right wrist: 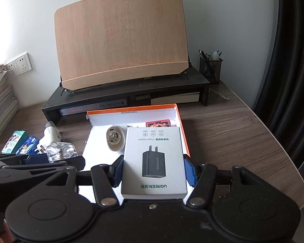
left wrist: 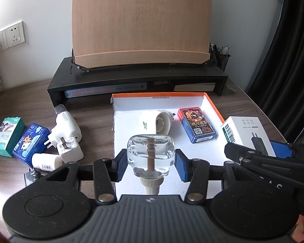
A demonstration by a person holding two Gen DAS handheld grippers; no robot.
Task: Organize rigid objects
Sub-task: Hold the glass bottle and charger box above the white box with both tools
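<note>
— While both tongs hung over the tray (left wrist: pixel 212 109), what were they carrying?
— Left gripper (left wrist: pixel 150 165) clamped the clear bottle (left wrist: pixel 151 154); right gripper (right wrist: pixel 153 174) clamped the adapter box (right wrist: pixel 153 162).
— Next?
— Probably lowering both, then releasing.

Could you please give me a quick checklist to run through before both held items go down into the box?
1. Left gripper shut on clear bottle: ok.
2. Right gripper shut on adapter box: ok.
3. Orange-rimmed box open: ok.
4. Free floor beside white plug-in device and card deck: ok.
5. Bottle cap tightness: cannot tell.
</note>
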